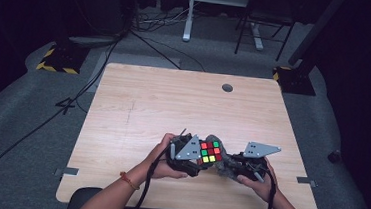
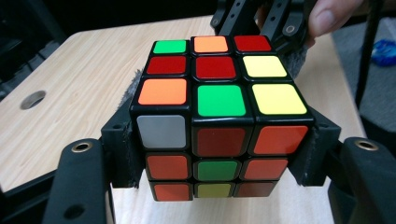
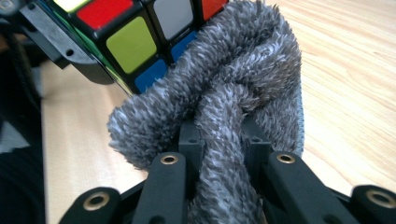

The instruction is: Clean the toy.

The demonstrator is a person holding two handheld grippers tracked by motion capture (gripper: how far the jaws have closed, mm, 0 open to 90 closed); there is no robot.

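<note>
Left gripper view: my left gripper clamps the cube, right gripper pinches the cloth at its 1 o'clock; hard rubbing could twist it loose.

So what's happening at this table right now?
A person works with a handheld gripper in each hand. The left gripper is clamped on the sides of a scrambled puzzle cube, holding it above the wooden table. The right gripper pinches a bunched grey cloth and presses it against the cube, apparently wiping it.
</note>
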